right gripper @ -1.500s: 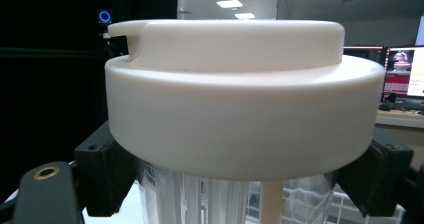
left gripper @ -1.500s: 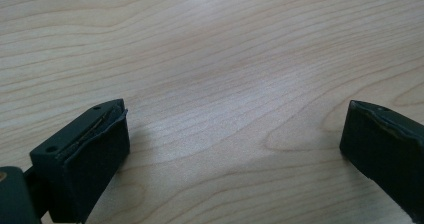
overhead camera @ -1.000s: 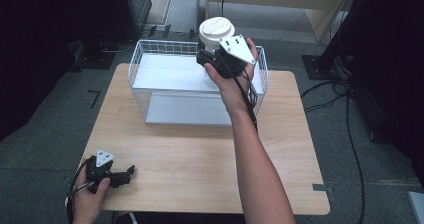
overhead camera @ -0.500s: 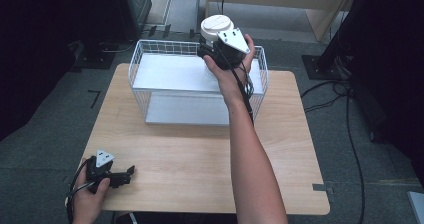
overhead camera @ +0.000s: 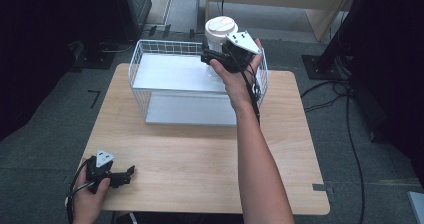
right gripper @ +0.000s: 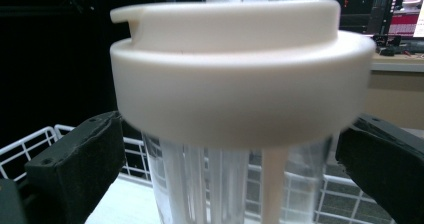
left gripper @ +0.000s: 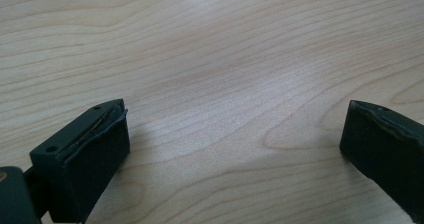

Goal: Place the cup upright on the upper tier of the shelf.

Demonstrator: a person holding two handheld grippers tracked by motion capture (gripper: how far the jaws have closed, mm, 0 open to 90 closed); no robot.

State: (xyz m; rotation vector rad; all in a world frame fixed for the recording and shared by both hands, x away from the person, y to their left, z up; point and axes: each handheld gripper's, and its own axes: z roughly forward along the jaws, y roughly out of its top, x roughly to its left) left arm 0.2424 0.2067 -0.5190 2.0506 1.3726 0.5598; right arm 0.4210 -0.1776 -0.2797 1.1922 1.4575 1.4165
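Up high, right tongs [overhead camera: 212, 59] around cup [overhead camera: 220, 31]

You get an evenly lit table [overhead camera: 200, 154] from overhead light, while the room around it falls into near black. Up close, the white lid [right gripper: 240, 69] looks soft and blurred. The wood grain is sharp, with a pale sheen near its middle.
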